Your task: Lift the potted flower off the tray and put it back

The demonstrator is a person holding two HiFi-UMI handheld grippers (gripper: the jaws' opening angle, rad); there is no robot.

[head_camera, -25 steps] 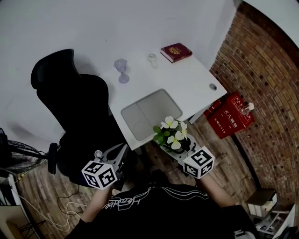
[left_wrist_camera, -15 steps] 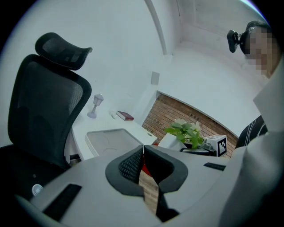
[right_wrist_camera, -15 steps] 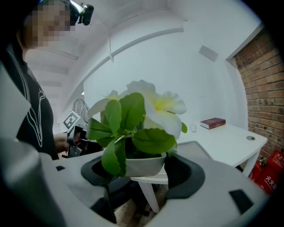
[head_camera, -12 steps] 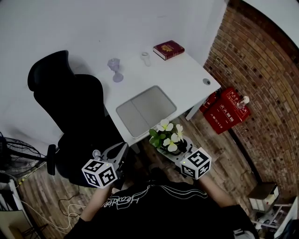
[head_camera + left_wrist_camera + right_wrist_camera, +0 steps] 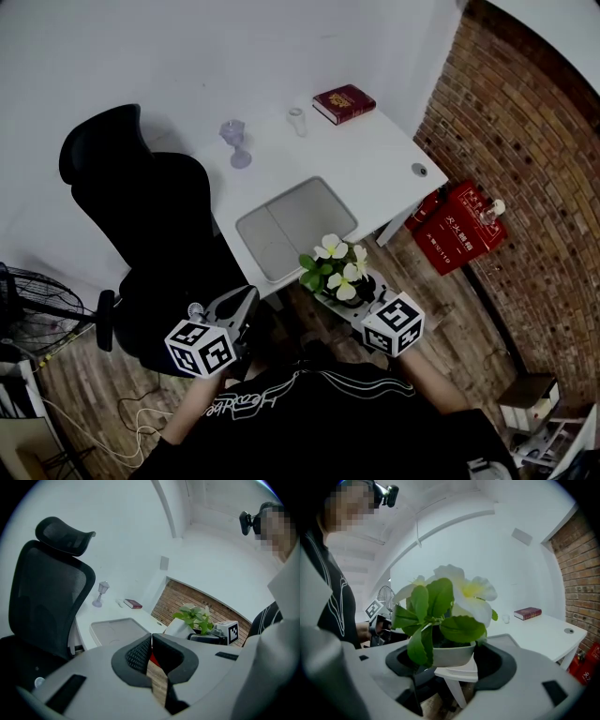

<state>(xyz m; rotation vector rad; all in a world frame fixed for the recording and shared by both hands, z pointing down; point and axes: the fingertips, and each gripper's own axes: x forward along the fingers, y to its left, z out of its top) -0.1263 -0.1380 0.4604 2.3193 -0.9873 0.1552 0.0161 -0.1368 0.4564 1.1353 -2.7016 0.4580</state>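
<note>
My right gripper's (image 5: 453, 667) jaws stood wide, their pads pressed on either side of the potted flower's (image 5: 335, 270) pale bowl. The left gripper (image 5: 151, 656) was closed on nothing. Over the last second almost nothing had shifted: the pot hung in the same spot, off the tray (image 5: 309, 211) and just past the table's (image 5: 375, 155) near edge. I judged the lift done and the return not begun. The plant sat upright, with white, yellow-centred blooms above broad green leaves.

The potted flower (image 5: 337, 273) is before the tray (image 5: 317, 212) lying on the desk (image 5: 375, 159).
</note>
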